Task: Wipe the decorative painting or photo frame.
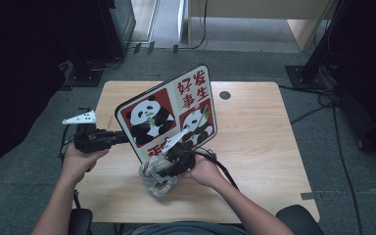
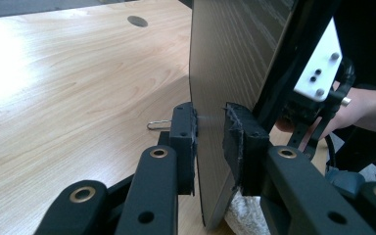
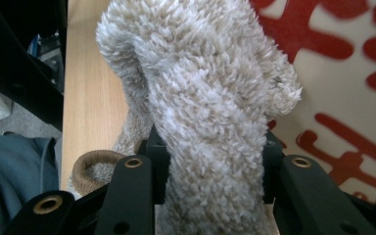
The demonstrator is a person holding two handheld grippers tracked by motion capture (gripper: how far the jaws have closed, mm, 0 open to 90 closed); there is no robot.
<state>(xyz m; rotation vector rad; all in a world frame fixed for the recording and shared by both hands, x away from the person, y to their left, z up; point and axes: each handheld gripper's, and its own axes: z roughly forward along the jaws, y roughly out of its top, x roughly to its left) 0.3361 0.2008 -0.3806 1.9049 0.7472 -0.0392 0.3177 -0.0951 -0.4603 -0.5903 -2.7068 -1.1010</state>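
Item 1: my left gripper [image 1: 122, 137], at 9 o'clock of the table [image 1: 254, 147]. Its jaws flank the edge of the panda board [image 1: 169, 115]; the left gripper view shows one pad against the board's wood-grain back and the other foam pad [image 2: 242, 142] just off its face, so I cannot tell whether the clamp is firm. The board stands tilted on edge near the table's centre.

Item 2: my right gripper [image 1: 164, 164], at 6 o'clock of the board, clamped on the fuzzy sock [image 3: 210, 107]. The right gripper view shows the beige pile bulging between both jaws and the ribbed brown cuff [image 3: 90, 169] at 7 o'clock, with the board's red lettering just behind the sock; the high view shows the sock [image 1: 155, 182] bunched under my hand, near the table's front edge.

Item 3: a paper clip [image 2: 157, 124] on the table just beyond my left jaw, seen in the left gripper view.

Item 4: a round cable hole [image 1: 224, 95] at the table's 1 o'clock.

Item 5: black cables [image 1: 342, 142] on the grey floor at 3 o'clock.
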